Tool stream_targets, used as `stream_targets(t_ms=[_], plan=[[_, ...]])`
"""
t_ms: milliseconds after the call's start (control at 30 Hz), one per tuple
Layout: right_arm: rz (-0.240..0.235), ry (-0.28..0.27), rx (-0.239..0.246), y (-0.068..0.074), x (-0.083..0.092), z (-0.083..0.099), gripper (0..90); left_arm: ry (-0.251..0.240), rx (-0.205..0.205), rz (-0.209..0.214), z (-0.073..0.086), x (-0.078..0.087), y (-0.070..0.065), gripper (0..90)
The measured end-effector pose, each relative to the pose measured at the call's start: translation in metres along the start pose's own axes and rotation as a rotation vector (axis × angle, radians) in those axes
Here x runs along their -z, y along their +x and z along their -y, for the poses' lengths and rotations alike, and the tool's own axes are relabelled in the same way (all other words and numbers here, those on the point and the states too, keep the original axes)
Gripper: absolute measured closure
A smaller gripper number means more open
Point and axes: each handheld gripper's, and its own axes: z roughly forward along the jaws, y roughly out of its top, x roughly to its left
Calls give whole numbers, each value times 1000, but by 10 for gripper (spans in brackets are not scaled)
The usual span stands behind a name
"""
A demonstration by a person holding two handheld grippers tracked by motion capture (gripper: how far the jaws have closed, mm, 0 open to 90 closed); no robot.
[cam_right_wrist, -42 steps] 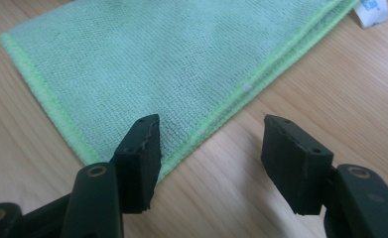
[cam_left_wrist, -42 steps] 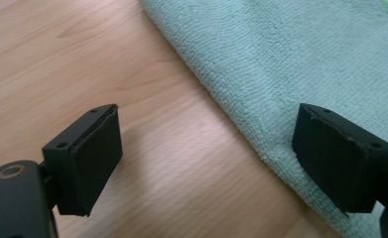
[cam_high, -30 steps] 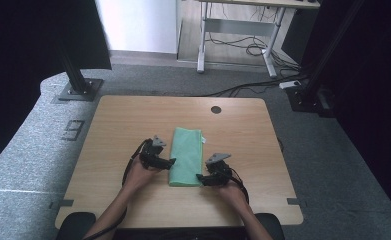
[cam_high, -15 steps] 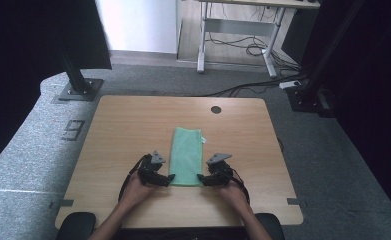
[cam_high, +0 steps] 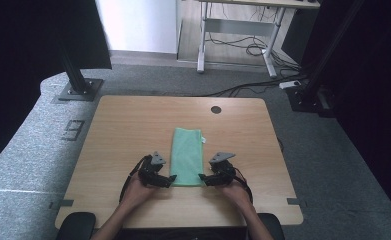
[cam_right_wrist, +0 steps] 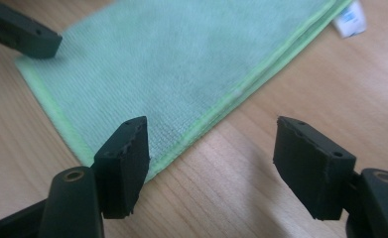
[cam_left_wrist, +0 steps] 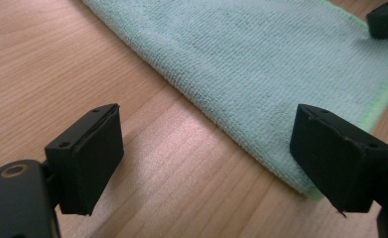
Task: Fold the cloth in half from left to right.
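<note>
The green cloth (cam_high: 187, 156) is laid lengthwise away from the person; its near corners are flanked by the left gripper (cam_high: 170, 181) and right gripper (cam_high: 201, 177); both are open, the right's jaws having just been opening, nothing gripped.

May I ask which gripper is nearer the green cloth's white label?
Right: right gripper, jaws just opening around the folded green cloth's corner, is on the white label's side; left gripper opposite.

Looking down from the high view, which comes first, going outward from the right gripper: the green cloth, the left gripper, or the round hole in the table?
1. green cloth: its near corner lies right beside the right gripper.
2. left gripper: across the cloth's near edge, on the other side.
3. round hole: far back, near the table's far edge.
</note>
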Motion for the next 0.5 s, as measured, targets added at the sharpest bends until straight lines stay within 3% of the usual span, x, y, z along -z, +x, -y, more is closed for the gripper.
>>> stream_targets(t_ms=[167, 233, 500], plan=[[40, -30, -21, -7, 17, 1, 228, 4, -6, -3, 0, 13, 1, 106], [51, -27, -29, -10, 22, 4, 192, 7, -12, -27, 5, 22, 4, 94], [55, 20, -76, -18, 31, 22, 125, 47, 26, -40, 28, 36, 15, 47]])
